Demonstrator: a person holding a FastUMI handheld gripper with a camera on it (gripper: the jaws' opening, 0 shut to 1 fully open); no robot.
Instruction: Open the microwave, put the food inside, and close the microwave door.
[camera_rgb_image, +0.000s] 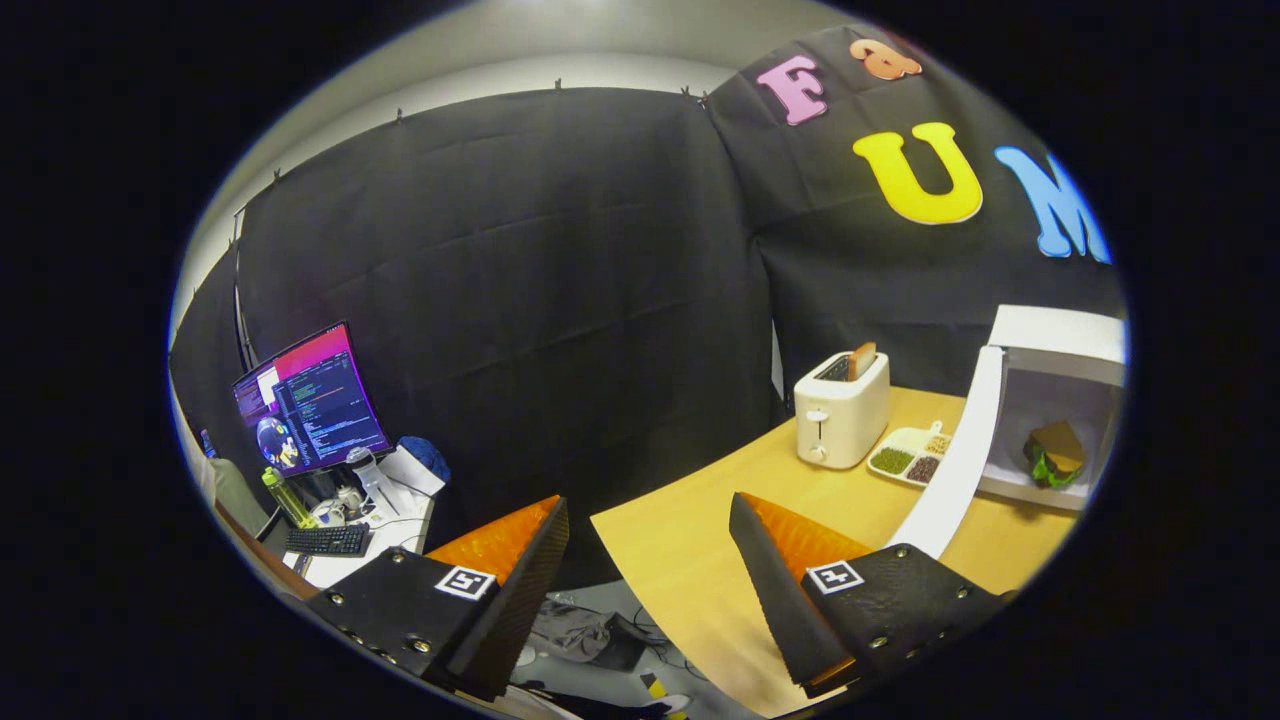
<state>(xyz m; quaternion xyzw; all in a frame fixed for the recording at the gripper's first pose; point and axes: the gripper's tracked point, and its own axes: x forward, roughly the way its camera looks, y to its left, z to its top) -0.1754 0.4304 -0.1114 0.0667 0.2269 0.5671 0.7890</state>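
Gripper (648, 520) wide open, empty, straddling desk (700, 560) edge; open microwave (1050, 420) with sandwich (1055, 452) inside, well beyond right finger.

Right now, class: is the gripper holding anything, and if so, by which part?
Nothing is held. The gripper is open, its fingers spread apart with only air between them. The sandwich already sits inside the microwave, whose door stands open.

Even overhead light, no hard glare. Strong fisheye bowing toward the edges. Tabletop (700, 540) bright at 5 o'clock; monitor (310, 400) glows at 9 o'clock. Focus sharp.
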